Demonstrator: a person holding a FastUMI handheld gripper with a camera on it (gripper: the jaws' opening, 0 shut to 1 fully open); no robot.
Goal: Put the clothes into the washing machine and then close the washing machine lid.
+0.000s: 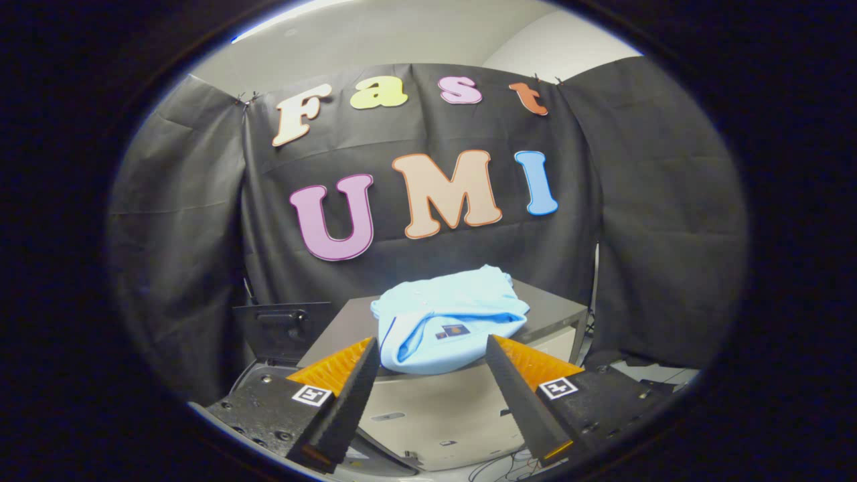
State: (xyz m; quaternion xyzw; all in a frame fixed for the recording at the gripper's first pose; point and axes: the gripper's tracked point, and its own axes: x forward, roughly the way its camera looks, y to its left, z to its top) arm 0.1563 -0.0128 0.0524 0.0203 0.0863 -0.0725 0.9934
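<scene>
You have one garment to handle: a single light blue piece of clothing (450, 314), loosely folded, with a small dark tag on its front fold. It lies on the flat grey top of a cabinet-like unit (556, 311), bunched at the near edge and slightly overhanging it. The far right corner of that top is bare.

The gripper (434, 348) has its two fingers spread wide apart, holding nothing. The garment sits just ahead of them, centred in the gap.

One dark open lid (281, 328) stands upright to the left of the unit, beyond the left finger. Black cloth walls the booth on three sides, with a pale ceiling above. Loose cables (499, 468) lie on the floor below the unit's front.
</scene>
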